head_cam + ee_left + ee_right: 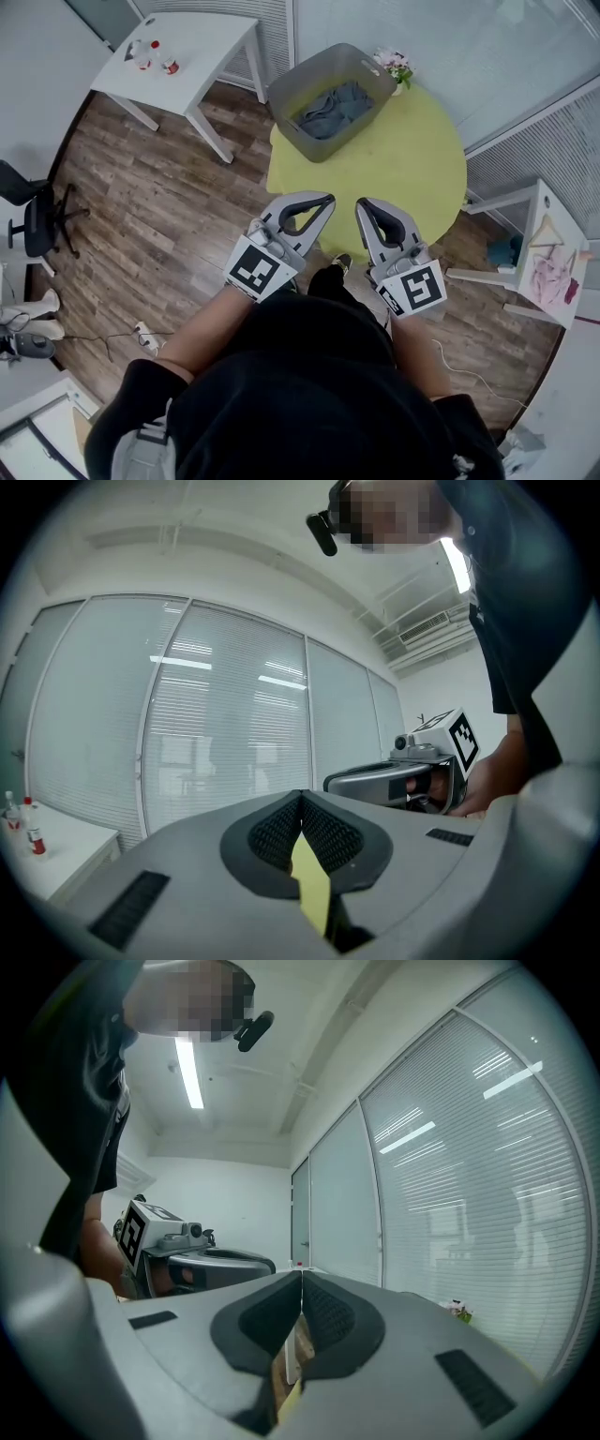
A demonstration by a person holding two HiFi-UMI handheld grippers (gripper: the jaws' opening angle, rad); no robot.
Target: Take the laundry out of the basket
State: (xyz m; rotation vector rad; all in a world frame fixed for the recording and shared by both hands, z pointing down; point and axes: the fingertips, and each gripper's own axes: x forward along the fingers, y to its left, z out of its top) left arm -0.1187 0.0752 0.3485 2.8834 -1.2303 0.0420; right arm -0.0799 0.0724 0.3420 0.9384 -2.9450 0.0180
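A grey basket [361, 64] stands at the far left of a round yellow-green table [412, 159], with blue-grey laundry [333, 111] heaped inside. My left gripper [325, 200] and right gripper [364, 204] hover side by side over the table's near edge, well short of the basket, both pointing towards it. In the left gripper view the left gripper [301, 801] has its pads together with nothing between them, and the right gripper's body [398, 782] shows beside it. The right gripper [302, 1279] is likewise shut and empty in its own view.
A white table [202, 42] with small bottles [155, 54] stands at the back left. A flower pot [396, 66] sits behind the basket. A white side table [562, 295] with a hanger is at the right, an office chair [37, 220] at the left. Wooden floor surrounds the table.
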